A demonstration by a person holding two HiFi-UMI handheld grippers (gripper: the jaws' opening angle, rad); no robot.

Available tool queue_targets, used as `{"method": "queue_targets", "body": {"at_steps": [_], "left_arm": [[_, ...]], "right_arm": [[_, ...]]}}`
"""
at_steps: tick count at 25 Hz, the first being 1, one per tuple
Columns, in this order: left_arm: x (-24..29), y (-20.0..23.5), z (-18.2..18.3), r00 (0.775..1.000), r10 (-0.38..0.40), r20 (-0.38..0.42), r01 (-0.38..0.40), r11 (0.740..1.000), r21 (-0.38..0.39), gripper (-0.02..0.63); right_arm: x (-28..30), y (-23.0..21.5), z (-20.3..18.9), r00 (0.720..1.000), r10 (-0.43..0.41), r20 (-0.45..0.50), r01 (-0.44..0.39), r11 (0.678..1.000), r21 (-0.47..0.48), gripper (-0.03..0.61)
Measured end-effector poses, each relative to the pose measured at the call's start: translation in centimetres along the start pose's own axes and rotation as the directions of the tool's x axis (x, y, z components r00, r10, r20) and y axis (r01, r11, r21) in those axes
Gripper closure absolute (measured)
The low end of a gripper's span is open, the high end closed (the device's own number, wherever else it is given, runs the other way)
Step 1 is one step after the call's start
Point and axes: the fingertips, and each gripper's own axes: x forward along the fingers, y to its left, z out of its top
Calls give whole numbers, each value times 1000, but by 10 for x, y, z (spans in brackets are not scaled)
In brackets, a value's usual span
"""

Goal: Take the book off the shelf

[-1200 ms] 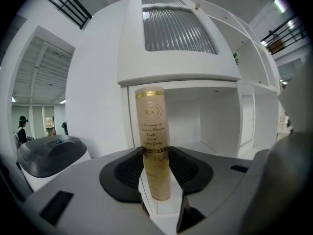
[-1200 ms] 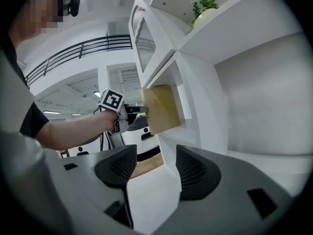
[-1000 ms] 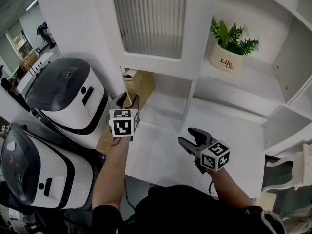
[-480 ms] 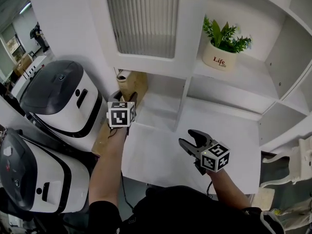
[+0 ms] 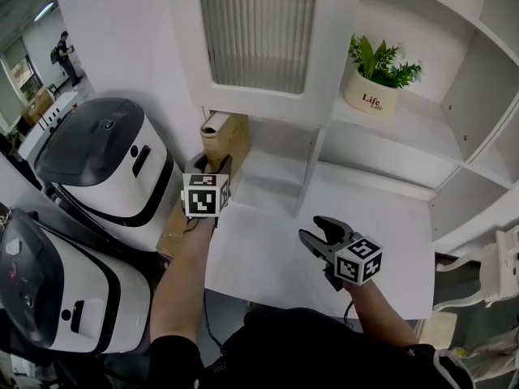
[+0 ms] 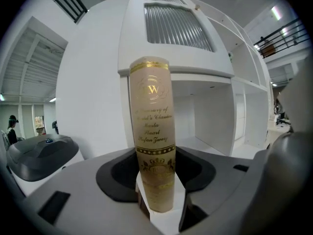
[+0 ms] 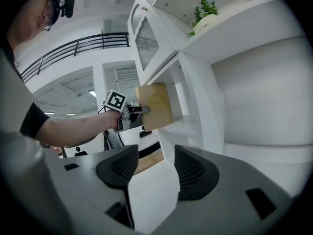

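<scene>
**Shelf unit** (image 5: 381,148): white, open compartments. It is located directly ahead of both grippers. A ribbed-glass door (image 5: 258,31) is fitted above and ahead of the L gripper (image 5: 209,164).

**Appliances** (image 5: 105,160), 2 pcs: white body, dark lid. They are positioned to the left of the L gripper, outside the shelf unit, one nearer the person than the other.

**Book** (image 6: 152,131): tan cover, gold print. It is held upright at the left front edge of the lower compartment, spine towards the L gripper. Spine markings, top to bottom: "W" monogram, a partly legible line ending "Classics", then "Maria Stuart" and "Stefan Zweig", then a crown emblem. The book lies well to the left of the R gripper (image 5: 315,229) and further in.

**Plant pot** (image 5: 371,100): cream, green foliage, marked "Life" in red. The smaller line beneath cannot be read. It is placed on the upper shelf, above and ahead of the R gripper.

**L gripper**: the jaws have just been closing. The pads are set against both sides of the spine near its lower end, so the book is gripped.

**R gripper**: it is held over the white surface at the front of the unit. The jaws are spread and nothing is between them.

**Marker cubes**: one per gripper, L (image 5: 204,199) and R (image 5: 358,262). Black-and-white square codes are carried on each.
</scene>
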Motion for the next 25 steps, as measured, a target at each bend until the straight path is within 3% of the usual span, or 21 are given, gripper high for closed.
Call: {"method": "queue_targets", "body": {"at_steps": [5, 16, 25], "left_arm": [[-32, 6, 0, 998, -39, 51, 40, 999, -20, 408], [-98, 13, -15, 984, -121, 131, 120, 993, 17, 413], [-135, 2, -40, 985, -104, 135, 108, 994, -20, 413]], "right_arm": [[16, 27, -5, 1000, 22, -13, -22, 1000, 1, 339], [47, 87, -25, 997, 51, -59, -53, 998, -21, 348], [35, 77, -19, 998, 50, -41, -51, 998, -21, 362]]}}
